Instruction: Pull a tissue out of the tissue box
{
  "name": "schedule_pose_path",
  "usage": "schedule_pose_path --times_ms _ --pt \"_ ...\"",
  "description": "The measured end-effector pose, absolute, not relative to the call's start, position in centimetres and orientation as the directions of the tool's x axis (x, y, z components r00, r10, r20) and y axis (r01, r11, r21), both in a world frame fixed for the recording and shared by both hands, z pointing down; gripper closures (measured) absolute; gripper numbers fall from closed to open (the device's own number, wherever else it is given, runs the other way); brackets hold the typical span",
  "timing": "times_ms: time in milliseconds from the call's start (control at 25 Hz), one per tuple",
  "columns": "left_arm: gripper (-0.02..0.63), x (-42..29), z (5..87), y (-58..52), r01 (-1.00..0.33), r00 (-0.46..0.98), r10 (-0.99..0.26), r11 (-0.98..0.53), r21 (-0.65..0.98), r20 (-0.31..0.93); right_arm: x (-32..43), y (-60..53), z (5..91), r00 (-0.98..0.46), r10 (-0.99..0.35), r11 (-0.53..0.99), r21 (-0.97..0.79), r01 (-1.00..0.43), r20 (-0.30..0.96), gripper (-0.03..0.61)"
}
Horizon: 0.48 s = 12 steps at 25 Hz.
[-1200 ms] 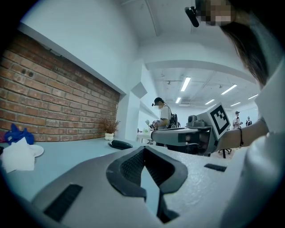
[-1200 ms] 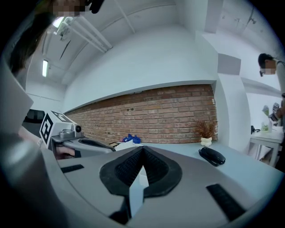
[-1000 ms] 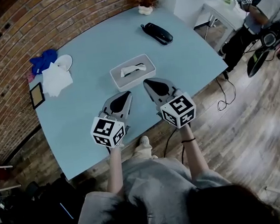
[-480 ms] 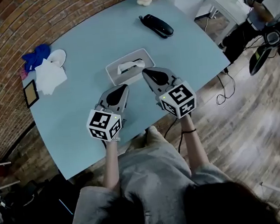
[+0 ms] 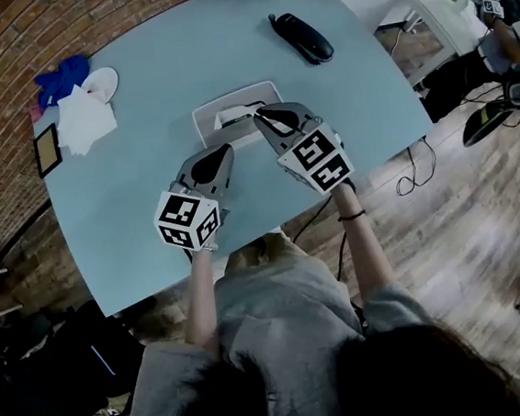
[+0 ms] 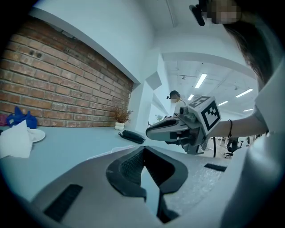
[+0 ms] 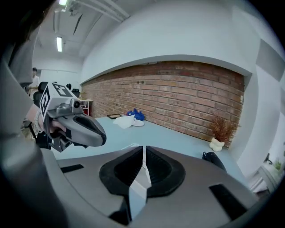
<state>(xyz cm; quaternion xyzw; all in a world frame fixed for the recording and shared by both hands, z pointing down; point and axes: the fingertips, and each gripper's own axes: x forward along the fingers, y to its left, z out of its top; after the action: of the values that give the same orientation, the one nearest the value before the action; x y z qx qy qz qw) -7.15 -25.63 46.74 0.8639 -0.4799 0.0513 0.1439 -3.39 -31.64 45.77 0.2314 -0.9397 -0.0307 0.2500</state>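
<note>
The white tissue box (image 5: 264, 94) lies on the light blue table (image 5: 146, 182), a tissue (image 5: 231, 116) sticking up from its slot. My right gripper (image 5: 259, 112) hovers with its tip over the box's near right part, beside the tissue, jaws shut with nothing seen between them. My left gripper (image 5: 227, 147) is shut too, its tip just short of the box's near edge. In the left gripper view the left gripper (image 6: 143, 149) has its jaws together, and the right gripper (image 6: 178, 127) crosses ahead. In the right gripper view the right gripper (image 7: 143, 149) shows only a thin slit.
A black handset (image 5: 305, 38) lies at the far right of the table. At far left are a white crumpled cloth (image 5: 85, 121), a plate (image 5: 101, 82), a blue cloth (image 5: 60, 78) and a small frame (image 5: 47, 151). The table's near edge runs just behind both grippers.
Both grippers have moved forward toward the tissue box. The right tip went from short of the box to over it. Both stayed shut.
</note>
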Motion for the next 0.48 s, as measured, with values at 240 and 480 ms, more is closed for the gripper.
schedule_pose_path --times_ms 240,480 --pt "0.611 -7.7 47.8 -26.0 -0.86 0.506 -0.827 -0.461 0.219 0.247 -4.5 -32.6 48.3 -0.744 -0.373 0.928 0.208 -0.31 0.554 0.56" --pt "0.611 -8.2 48.7 -26.5 -0.876 0.477 -0.838 -0.428 0.223 0.264 -5.2 -33.3 50.4 -0.728 -0.318 0.948 0.207 -0.241 0.608 0.511"
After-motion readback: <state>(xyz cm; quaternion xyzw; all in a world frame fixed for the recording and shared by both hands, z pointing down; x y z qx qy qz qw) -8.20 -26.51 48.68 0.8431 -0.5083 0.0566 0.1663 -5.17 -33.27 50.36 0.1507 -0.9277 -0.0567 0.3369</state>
